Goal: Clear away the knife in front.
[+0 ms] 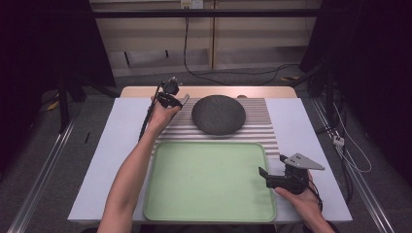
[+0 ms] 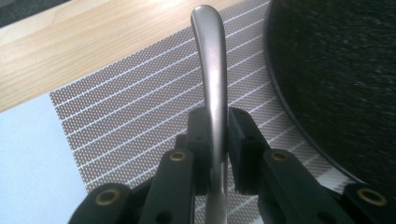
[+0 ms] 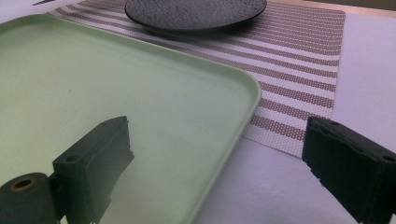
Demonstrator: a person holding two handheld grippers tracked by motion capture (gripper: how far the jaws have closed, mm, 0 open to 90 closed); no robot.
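- The left claw (image 2: 215, 154) is clenched on one slim, brushed-metal utensil handle (image 2: 211, 74), its two black jaws pressing the handle's flat sides.
- In the left gripper view the handle's long axis runs straight ahead out of the claw, its rounded end pointing away and curving slightly upward; what lies at its other end is hidden below the jaws.
- Under that claw lies one striped woven placemat (image 2: 135, 116) in grey-brown and white, and just beside the claw sits one round, dark, speckled plate (image 2: 336, 79) resting on the mat.
- In the high view the left claw (image 1: 171, 98) is at the mat's far corner, the handle (image 1: 184, 100) slanting toward the plate (image 1: 218, 114).
- The right claw (image 3: 219, 168) is released, its two jaws standing well apart with nothing between them.
- One jaw hangs over the one pale green, rounded-corner plastic tray (image 3: 116, 107); the other hangs past the tray's rim above the pale covering of the table (image 3: 369, 60).
- Ahead of this claw the placemat (image 3: 299, 79) meets the tray's far edge, and the dark plate (image 3: 196, 11) sits farther off.
- From above, the right claw (image 1: 265, 175) points inward across the tray (image 1: 209, 179), held by one hand (image 1: 303, 201) near the table's (image 1: 311, 126) near corner.
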